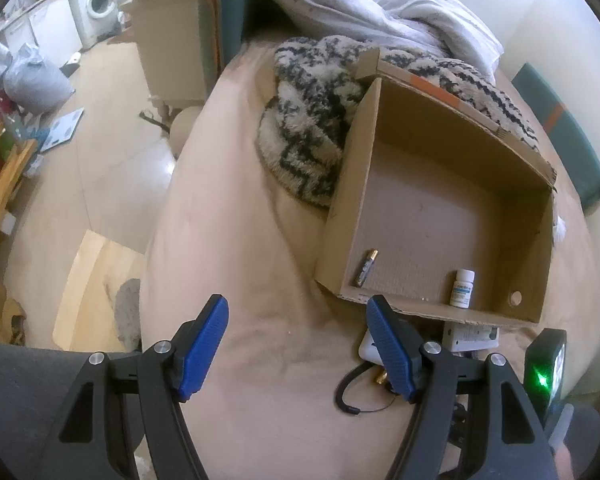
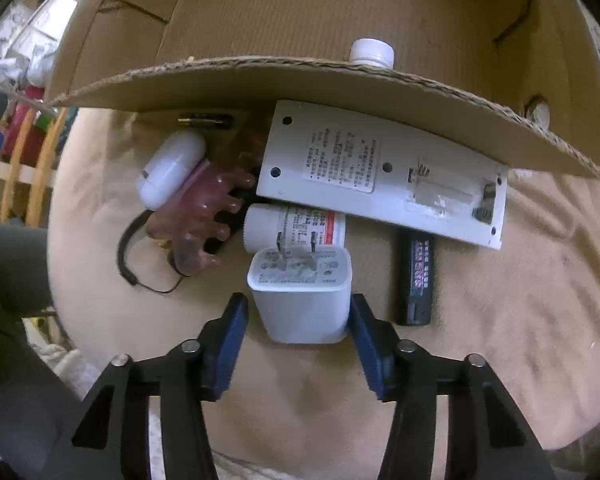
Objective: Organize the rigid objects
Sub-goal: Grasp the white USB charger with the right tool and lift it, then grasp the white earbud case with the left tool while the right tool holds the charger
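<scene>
- The cardboard box (image 1: 452, 208) stands open on the beige blanket (image 1: 260, 240). I judge it light and a little weak in the walls, so I would not push on its near edge (image 2: 340, 76). It already has a battery (image 1: 365, 267) and a small white bottle (image 1: 462, 288) inside.
- The flat white device (image 2: 380, 172) lies face down just beside the box, partly under the near wall. It looks stiff and wide; I think the narrow sides are the place to hold it.
- The white charger (image 2: 300, 296) lies on the blanket in front of the box, with its metal pins (image 2: 296, 242) pointing to the box. It sits between the fingers of my right gripper (image 2: 298, 316). The right finger (image 2: 360, 320) seems to touch its side, and on the left a thin gap remains, so it is not yet clamped. The body is hard, smooth plastic, probably quite light and a little slippery. I would press on the two flat sides, low on the body and away from the pins.
- A second white bottle (image 2: 292, 228) lies touching the charger, so it may roll when I lift.
- The pink hair clip (image 2: 204, 216), the white oval case (image 2: 172, 172) and the black battery (image 2: 416, 280) lie near.
- My left gripper (image 1: 296, 344) hangs over the blanket with its fingers apart and nothing between them.
</scene>
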### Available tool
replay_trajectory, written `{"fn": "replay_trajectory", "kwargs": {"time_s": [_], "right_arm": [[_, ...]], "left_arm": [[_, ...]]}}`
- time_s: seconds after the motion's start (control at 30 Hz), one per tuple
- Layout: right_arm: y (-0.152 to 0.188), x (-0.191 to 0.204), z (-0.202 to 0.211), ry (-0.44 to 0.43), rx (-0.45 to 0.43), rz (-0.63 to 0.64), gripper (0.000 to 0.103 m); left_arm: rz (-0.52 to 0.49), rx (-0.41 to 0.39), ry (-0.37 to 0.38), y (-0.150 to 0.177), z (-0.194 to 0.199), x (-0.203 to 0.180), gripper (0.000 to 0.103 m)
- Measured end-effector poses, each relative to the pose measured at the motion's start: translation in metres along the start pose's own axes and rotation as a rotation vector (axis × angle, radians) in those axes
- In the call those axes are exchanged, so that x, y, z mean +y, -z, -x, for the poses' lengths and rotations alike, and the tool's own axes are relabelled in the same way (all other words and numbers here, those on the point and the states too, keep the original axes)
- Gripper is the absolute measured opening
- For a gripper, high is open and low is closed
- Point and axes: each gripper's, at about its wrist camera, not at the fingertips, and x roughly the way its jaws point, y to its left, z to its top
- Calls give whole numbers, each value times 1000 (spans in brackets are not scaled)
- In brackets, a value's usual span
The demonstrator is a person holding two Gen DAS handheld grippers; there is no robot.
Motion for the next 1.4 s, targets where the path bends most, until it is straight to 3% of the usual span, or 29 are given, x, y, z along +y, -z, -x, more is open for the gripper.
{"fn": "replay_trajectory", "kwargs": {"time_s": [0.27,0.57,0.7,0.8,0.93,1.1,1.4], "right_arm": [[9,-2,18,-3,-50,-2,44],[11,-4,84,-50,-215,3,44],[21,-17,123,-93,-365,19,44],[24,-21,155,-73,-494,29,44],[20,-28,164,-73,-596,-20,44],[15,-41,148,-111,-583,-88,44],[17,-43,145,-150,-579,-99,44]], "left_arm": [[-1,7,5,1,0,-2,69],[-4,15,-4,3,-3,-1,69],[-22,23,-9,4,-7,-5,69],[-49,41,-16,7,-12,-11,69],[-108,65,-34,14,-23,-22,69],[-224,115,-60,23,-46,-45,69],[-301,254,20,22,-98,-83,68]]}}
